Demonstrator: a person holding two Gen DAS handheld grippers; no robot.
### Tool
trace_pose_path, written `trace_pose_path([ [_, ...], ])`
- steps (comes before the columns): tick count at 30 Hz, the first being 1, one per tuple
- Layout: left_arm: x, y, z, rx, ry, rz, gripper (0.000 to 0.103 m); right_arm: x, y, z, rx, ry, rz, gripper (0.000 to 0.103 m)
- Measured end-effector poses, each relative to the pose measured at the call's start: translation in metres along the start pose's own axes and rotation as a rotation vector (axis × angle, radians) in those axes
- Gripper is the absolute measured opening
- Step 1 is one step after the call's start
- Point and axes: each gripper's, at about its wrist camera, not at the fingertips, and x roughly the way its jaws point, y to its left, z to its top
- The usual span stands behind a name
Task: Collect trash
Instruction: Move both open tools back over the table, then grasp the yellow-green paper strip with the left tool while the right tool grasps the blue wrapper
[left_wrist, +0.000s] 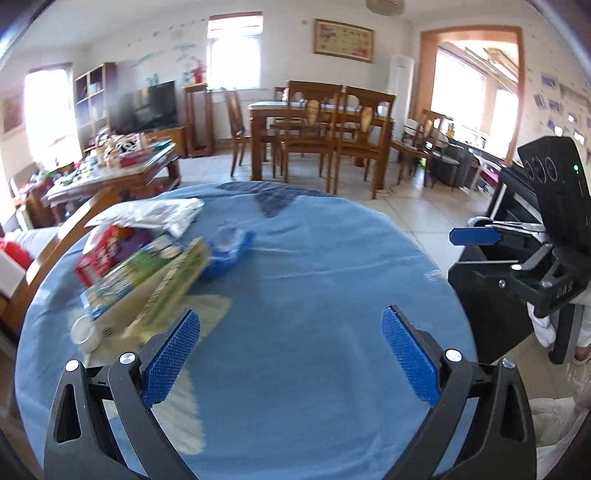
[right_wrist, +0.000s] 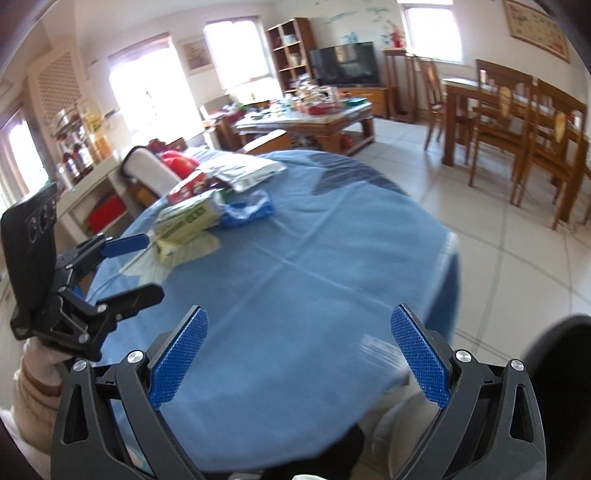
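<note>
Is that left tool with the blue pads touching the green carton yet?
Apart. In the right wrist view the left tool hangs open beside the green carton, with blue cloth visible between its nearer pad and the carton.

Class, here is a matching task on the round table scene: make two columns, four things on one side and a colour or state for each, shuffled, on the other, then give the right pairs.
Things
1. tablecloth
2. left gripper
3. crumpled plastic wrapper
4. carton lying on its side

Colour or state
A. green and white, at the near end of the trash pile
B. light blue, spread over the round table
C. jaws wide apart, nothing between them
D. blue and clear, beside the cartons

Pairs: 1-B, 2-C, 3-D, 4-A
</note>
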Motion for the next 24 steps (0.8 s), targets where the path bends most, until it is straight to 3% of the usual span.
trace_pose_path([
  [9,0.002,0.062,-0.004,-0.052,0.011,-0.005,0.098,0.054,0.032,0.028,-0.035,0.027,0.064,0.097],
  [20,0.027,0.087,0.003,-0.019,0.078,-0.062,0.097,0.11,0.042,0.055,-0.058,0.064,0.098,0.097],
  [21,0.029,0.086,0.003,-0.013,0.081,-0.067,0.095,0.114,0.043,0.057,-0.063,0.066,0.096,0.097],
  [24,0.04,0.086,0.005,0.002,0.114,-0.086,0.072,0.124,0.044,0.065,-0.078,0.069,0.091,0.097],
])
